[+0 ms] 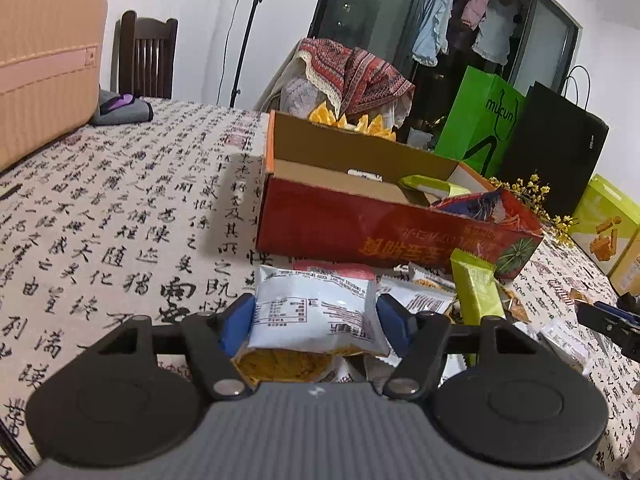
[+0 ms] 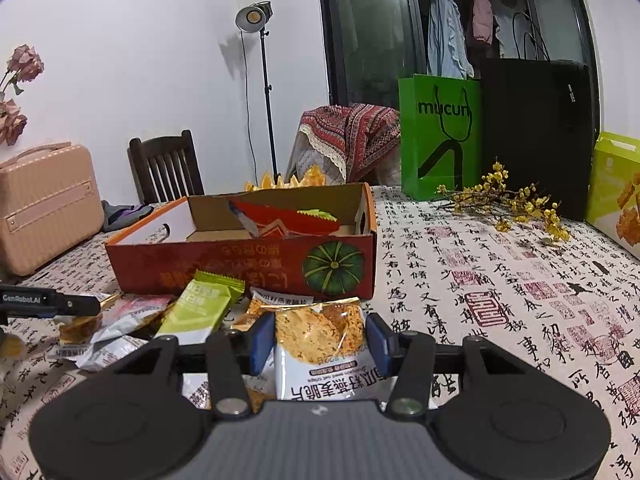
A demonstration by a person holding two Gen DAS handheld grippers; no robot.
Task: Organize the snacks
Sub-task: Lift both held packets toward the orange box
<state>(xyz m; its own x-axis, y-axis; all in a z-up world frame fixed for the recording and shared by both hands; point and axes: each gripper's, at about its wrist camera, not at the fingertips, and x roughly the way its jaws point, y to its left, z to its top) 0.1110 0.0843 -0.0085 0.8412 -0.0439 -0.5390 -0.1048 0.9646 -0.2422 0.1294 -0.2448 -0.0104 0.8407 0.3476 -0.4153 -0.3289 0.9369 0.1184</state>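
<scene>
My left gripper (image 1: 316,316) is clamped on a puffy white snack packet (image 1: 316,312), nutrition label up, and my right gripper (image 2: 320,340) pinches a white oat-crisp packet (image 2: 320,344) showing golden crisps. Both sit over the loose snack pile (image 2: 132,320) on the calligraphy tablecloth (image 1: 120,216), just in front of the red pumpkin box (image 2: 240,264).

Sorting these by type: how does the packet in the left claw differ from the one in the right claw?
The left packet shows its printed white back with a table; the right packet shows its front with a biscuit picture. The left lies crosswise, the right lengthwise. Both are white crisp packets gripped between blue pads.
</scene>
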